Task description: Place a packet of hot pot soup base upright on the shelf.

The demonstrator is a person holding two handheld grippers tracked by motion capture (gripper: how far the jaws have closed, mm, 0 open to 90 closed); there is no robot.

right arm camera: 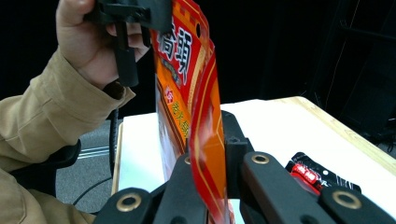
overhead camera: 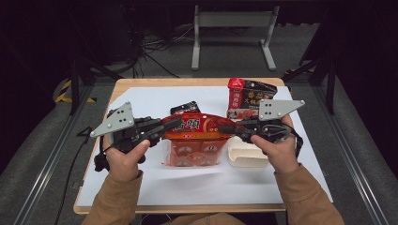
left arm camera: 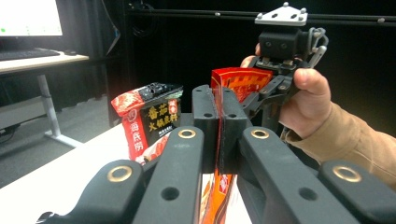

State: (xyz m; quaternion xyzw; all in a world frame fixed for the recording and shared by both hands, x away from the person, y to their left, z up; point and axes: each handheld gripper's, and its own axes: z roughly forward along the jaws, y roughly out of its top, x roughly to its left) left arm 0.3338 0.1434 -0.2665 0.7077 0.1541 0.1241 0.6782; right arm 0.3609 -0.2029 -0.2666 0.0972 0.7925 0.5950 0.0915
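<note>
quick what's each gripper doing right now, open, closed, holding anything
Left gripper: closed, holding the left end of the red snack bag.
Right gripper: closed, holding the bag's right end.

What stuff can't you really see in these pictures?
- Inside the red snack bag: sealed foil hides it, every view.
- Small black packet: its lower part sits behind the bag, high view.
- Cream box: the right hand covers its corner, high view.
- Standing black-and-red pouch: the left gripper hides its bottom, left gripper view.
</note>
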